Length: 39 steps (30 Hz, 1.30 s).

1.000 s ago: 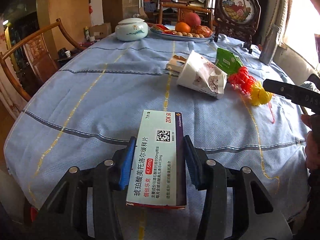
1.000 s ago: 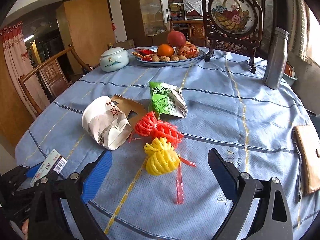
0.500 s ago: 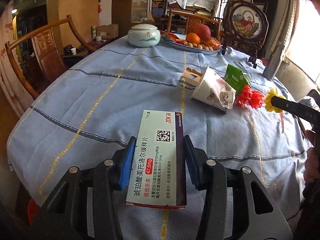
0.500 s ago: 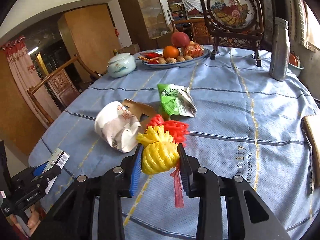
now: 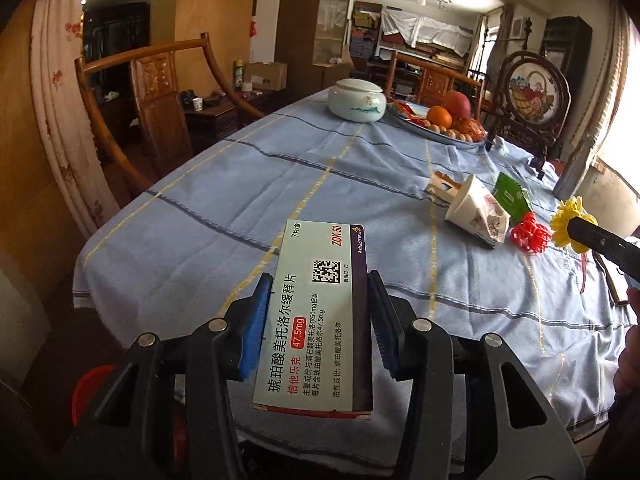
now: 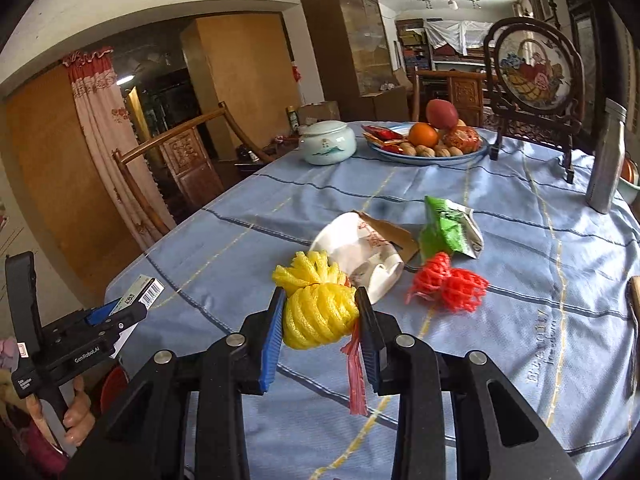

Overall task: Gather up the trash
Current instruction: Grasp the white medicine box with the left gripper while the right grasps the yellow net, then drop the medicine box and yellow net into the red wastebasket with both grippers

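My left gripper (image 5: 318, 316) is shut on a white medicine box (image 5: 316, 316) and holds it above the table's near-left edge; it also shows at the left of the right wrist view (image 6: 132, 308). My right gripper (image 6: 320, 320) is shut on a yellow foam net (image 6: 318, 312), lifted off the cloth, with a red strip (image 6: 356, 376) hanging from it. On the table lie a crushed paper cup (image 6: 360, 254), a torn cardboard piece (image 6: 394, 232), a green wrapper (image 6: 450, 232) and a red foam net (image 6: 450, 288).
The round table has a blue cloth (image 6: 520, 320). At the back stand a white lidded jar (image 6: 328, 148), a fruit plate (image 6: 428, 152), a framed screen (image 6: 532, 76) and a metal bottle (image 6: 606, 156). A wooden chair (image 5: 160, 120) stands at the left. A red bin (image 5: 92, 392) sits below the table edge.
My right gripper closed on the yellow foam net and lifted it up and left, away from the red net. My left gripper drew back towards the table's edge with the box.
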Tool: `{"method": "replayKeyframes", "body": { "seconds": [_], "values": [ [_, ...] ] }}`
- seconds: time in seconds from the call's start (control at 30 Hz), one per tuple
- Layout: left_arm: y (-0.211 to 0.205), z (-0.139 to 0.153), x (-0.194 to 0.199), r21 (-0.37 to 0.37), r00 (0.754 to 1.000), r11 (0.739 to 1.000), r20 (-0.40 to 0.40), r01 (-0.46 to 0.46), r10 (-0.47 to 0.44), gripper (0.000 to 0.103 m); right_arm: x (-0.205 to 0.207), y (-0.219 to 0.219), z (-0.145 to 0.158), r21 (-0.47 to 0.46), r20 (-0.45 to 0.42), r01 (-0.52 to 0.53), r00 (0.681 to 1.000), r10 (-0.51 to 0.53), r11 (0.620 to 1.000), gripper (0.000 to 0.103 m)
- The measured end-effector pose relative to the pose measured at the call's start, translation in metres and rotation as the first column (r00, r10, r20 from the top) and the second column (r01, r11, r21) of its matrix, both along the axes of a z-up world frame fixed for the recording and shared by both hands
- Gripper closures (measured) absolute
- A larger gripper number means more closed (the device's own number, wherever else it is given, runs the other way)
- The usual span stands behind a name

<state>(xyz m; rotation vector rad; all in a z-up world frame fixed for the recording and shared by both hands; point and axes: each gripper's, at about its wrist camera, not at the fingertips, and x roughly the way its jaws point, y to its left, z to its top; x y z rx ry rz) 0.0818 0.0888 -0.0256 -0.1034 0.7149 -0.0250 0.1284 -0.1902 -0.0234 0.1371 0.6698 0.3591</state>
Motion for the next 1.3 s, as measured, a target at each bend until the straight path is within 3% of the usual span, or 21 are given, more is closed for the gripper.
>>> {"method": "replayKeyframes", "body": {
  "seconds": [0.27, 0.43, 0.8, 1.0, 1.07, 1.13, 1.3],
  "values": [
    [0.079, -0.012, -0.042, -0.013, 0.981, 0.982, -0.042, -0.188, 0.187, 0.056, -0.001, 0.082, 0.003, 0.003, -0.002, -0.182, 0.983, 0.182, 0.983, 0.069],
    [0.135, -0.028, -0.076, -0.025, 0.939, 0.941, -0.082, -0.336, 0.333, 0.056, -0.004, 0.143, 0.008, -0.003, -0.007, -0.312, 0.950, 0.312, 0.950, 0.069],
    [0.221, -0.083, -0.134, -0.057, 0.832, 0.844, -0.218, -0.533, 0.511, 0.056, -0.030, 0.293, 0.003, -0.022, -0.070, -0.579, 0.814, 0.577, 0.815, 0.069],
    [0.255, -0.110, -0.152, -0.115, 0.798, 0.806, -0.273, -0.581, 0.537, 0.054, -0.050, 0.362, -0.010, -0.053, -0.133, -0.661, 0.747, 0.651, 0.748, 0.069],
    [0.267, -0.116, -0.158, -0.142, 0.781, 0.781, -0.285, -0.608, 0.556, 0.046, -0.057, 0.380, -0.018, -0.059, -0.155, -0.682, 0.728, 0.668, 0.729, 0.069],
    [0.275, -0.119, -0.163, -0.163, 0.757, 0.749, -0.290, -0.642, 0.586, 0.031, -0.061, 0.400, -0.025, -0.064, -0.182, -0.702, 0.707, 0.684, 0.709, 0.069],
    [0.288, -0.124, -0.175, -0.125, 0.696, 0.695, -0.289, -0.708, 0.657, 0.022, -0.069, 0.440, -0.046, -0.077, -0.247, -0.746, 0.657, 0.712, 0.662, 0.068]
  ]
}}
